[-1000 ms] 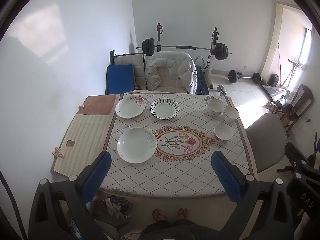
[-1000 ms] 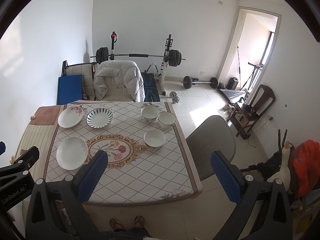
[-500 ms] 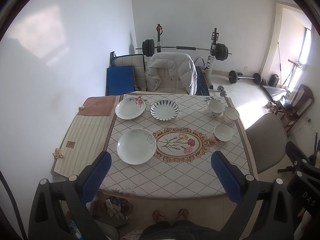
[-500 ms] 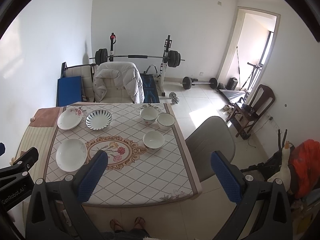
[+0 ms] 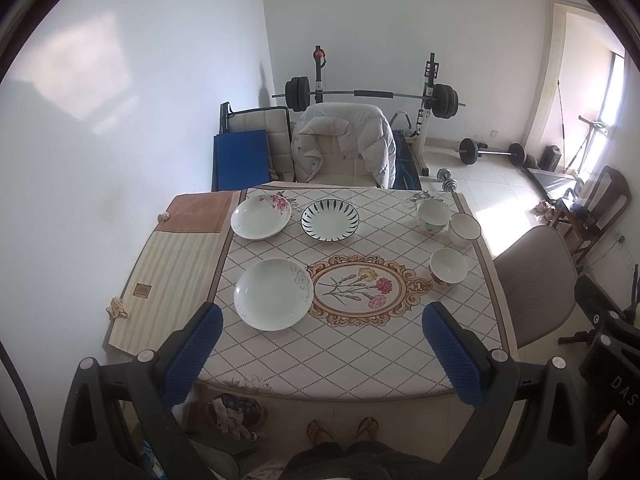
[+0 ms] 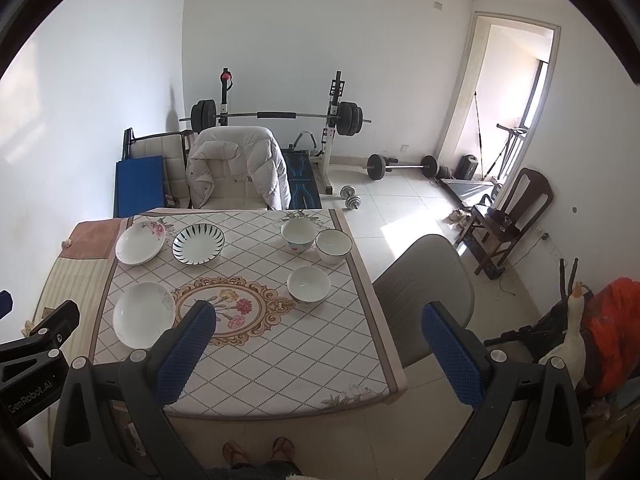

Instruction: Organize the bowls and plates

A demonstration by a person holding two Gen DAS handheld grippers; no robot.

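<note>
Overhead, both grippers hang high above the table (image 5: 360, 360), each with its blue textured pads spread wide and nothing between them. The left gripper (image 5: 320, 340) looks down on the near edge of the diamond-patterned cloth; the right gripper (image 6: 316, 344) sits over the table's right side, above the grey chair (image 6: 424, 288).

All the crockery stands upright, mouths facing up; being round, none has a long axis. In the left wrist view, taking the floral medallion (image 5: 360, 290) as the clock's centre, the plain white plate (image 5: 273, 293) lies at 9 o'clock, glossy and shallow, with a faint grey flower on its rim toward the medallion. At 11 o'clock sits the pink-flowered plate (image 5: 260, 216), and just right of it, near 12, the striped plate (image 5: 330, 220), white with dark radial strokes around the rim. The two are close but apart.

Toward 2 o'clock two deep bowls stand side by side: the far bowl (image 5: 433, 216) and the dark-rimmed bowl (image 5: 464, 229), whether touching cannot be told. At 3 o'clock the near bowl (image 5: 448, 267), smooth white ceramic, stands alone beside the medallion's scrolled border.

Beyond the table's far edge a white puffy jacket (image 5: 340, 140) drapes a chair, with a barbell rack (image 5: 372, 94) behind it.
</note>
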